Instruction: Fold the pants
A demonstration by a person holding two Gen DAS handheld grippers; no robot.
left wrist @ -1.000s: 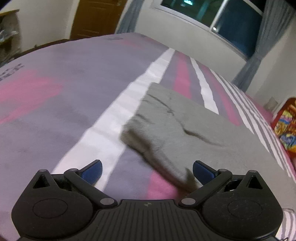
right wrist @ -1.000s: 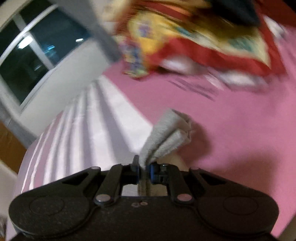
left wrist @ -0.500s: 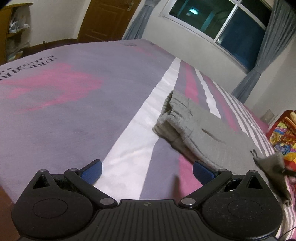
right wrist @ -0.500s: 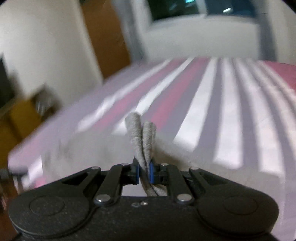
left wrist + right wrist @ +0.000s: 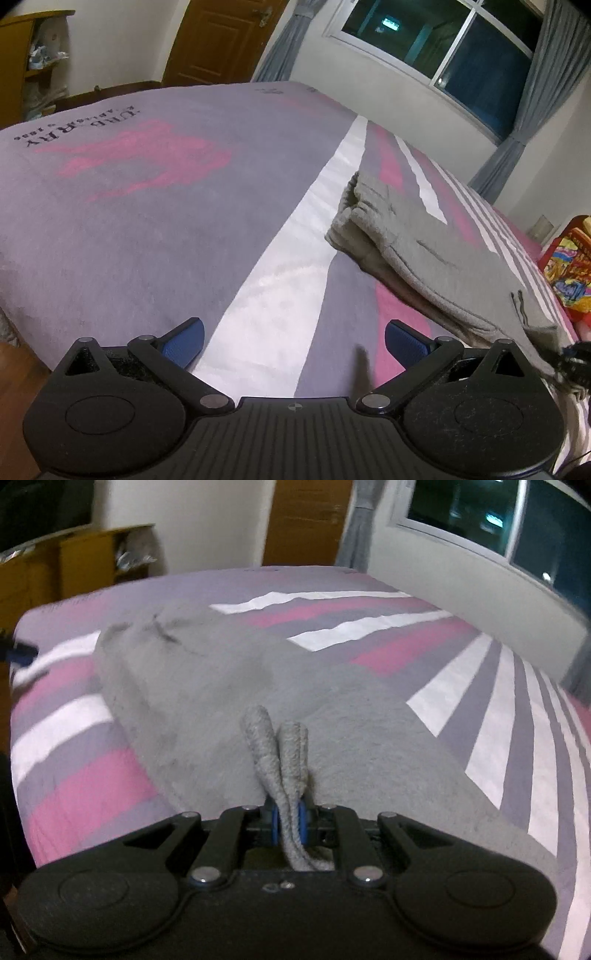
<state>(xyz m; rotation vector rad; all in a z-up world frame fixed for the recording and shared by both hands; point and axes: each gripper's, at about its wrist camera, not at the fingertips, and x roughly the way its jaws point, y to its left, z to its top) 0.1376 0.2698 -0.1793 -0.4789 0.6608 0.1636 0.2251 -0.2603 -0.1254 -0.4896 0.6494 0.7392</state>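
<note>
Grey pants (image 5: pixel 424 251) lie folded along the striped bed cover, waistband end at the far left. In the right wrist view the pants (image 5: pixel 229 686) stretch away across the bed. My right gripper (image 5: pixel 288 821) is shut on the bunched hem ends of the pants (image 5: pixel 275 753), held over the near part of the fabric. My left gripper (image 5: pixel 293 343) is open and empty, low over the bed, left of and apart from the pants. The right gripper's tip shows at the right edge of the left wrist view (image 5: pixel 574 363).
The bed cover (image 5: pixel 147 206) has grey, pink and white stripes. A colourful red quilt (image 5: pixel 569 266) lies at the far right. A wooden shelf (image 5: pixel 26 66), a door (image 5: pixel 218 40) and a window with curtains (image 5: pixel 454 51) stand beyond the bed.
My right gripper swung round with the hem ends from the pink end of the bed, over the pants. My left gripper drew back and left, away from the pants.
</note>
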